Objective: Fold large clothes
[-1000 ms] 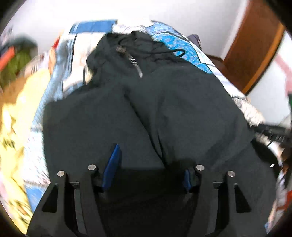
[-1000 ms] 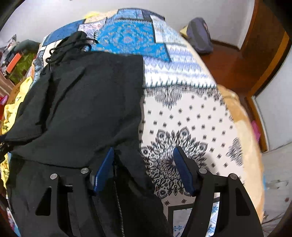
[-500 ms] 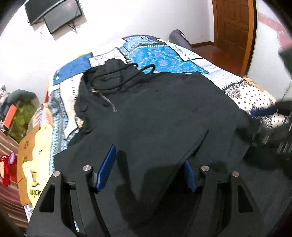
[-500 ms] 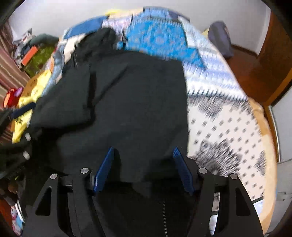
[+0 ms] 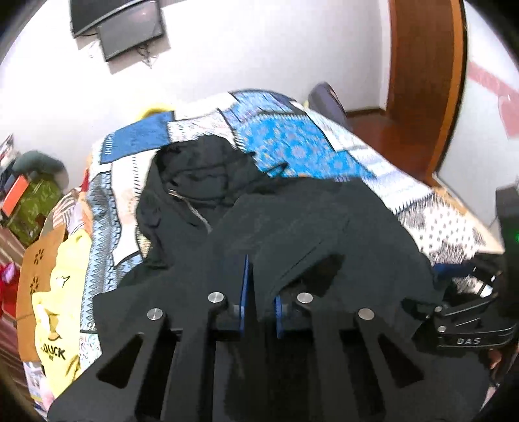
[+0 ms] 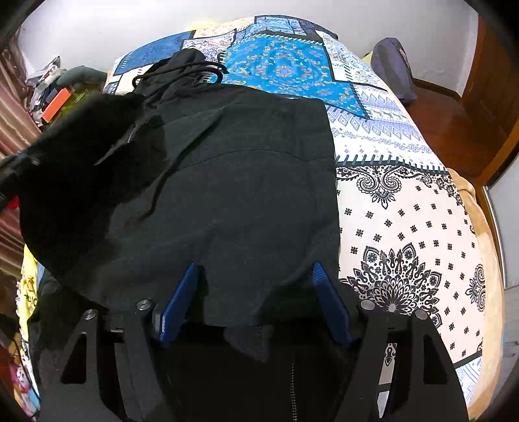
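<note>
A large black zip hoodie (image 6: 233, 181) lies on a bed with a blue and white patterned cover (image 6: 405, 220). Its hood and drawstrings (image 6: 181, 69) point to the far end. In the left wrist view the hoodie (image 5: 292, 220) is bunched and lifted. My left gripper (image 5: 259, 292) is shut on a fold of its black cloth. My right gripper (image 6: 256, 295) is open, its blue pads on either side of the hoodie's near hem, which lies between the fingers. The right gripper's body (image 5: 467, 328) shows at the right edge of the left wrist view.
A yellow printed garment (image 5: 61, 311) lies at the bed's left edge. Clutter with an orange box (image 6: 55, 100) sits to the far left. A dark bag (image 6: 392, 68) lies on the floor beside the bed. A wooden door (image 5: 425, 81) stands at the right, a screen (image 5: 129, 26) on the wall.
My left gripper has closed on the hoodie's cloth and lifted it. The right gripper has stayed open and moved left over the hoodie's hem.
</note>
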Demonstrator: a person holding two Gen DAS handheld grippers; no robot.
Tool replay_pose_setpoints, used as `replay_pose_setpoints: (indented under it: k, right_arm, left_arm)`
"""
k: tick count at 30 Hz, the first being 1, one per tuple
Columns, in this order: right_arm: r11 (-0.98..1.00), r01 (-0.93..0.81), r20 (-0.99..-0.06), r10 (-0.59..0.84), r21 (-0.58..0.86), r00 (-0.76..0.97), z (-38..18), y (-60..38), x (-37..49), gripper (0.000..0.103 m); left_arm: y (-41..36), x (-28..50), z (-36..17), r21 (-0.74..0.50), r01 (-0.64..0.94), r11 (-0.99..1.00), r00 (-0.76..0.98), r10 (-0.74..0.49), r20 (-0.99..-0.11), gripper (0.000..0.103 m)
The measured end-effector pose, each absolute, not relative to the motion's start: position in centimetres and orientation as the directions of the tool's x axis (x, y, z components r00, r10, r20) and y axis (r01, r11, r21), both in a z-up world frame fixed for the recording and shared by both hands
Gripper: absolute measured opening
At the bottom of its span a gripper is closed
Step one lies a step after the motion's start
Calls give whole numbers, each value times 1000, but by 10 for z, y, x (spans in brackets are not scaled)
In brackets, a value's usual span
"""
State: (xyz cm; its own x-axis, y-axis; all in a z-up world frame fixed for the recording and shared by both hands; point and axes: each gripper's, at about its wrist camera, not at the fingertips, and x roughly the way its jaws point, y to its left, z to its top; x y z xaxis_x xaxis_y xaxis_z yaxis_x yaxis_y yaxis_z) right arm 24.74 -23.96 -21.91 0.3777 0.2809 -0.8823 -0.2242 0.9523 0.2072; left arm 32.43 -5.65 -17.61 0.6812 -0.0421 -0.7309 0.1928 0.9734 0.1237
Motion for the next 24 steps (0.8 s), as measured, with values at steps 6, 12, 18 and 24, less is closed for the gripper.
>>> replay_pose_setpoints:
  k: [6,12,18,24]
  right_arm:
    - [954,-225,-881,275,199,384,-218,-238,246,71]
    - [959,-214,-889,256,185,379,-215,-236,246,71]
    - [966,-204,-899,227,159,375,-211,-234,246,70]
    - [969,-200,-899,214,146,381,-201,-230,244,70]
  left_arm:
    - [0,315,-156,-22,122,992,662,-98,-743,12]
    - [51,293,-179,-198,30,980,601,-176,-780,18]
    - [89,271,-214,-289,-87,953,553,-195,-810,18]
    - [127,266,-234,-493,-168,854,548,-335,-767,18]
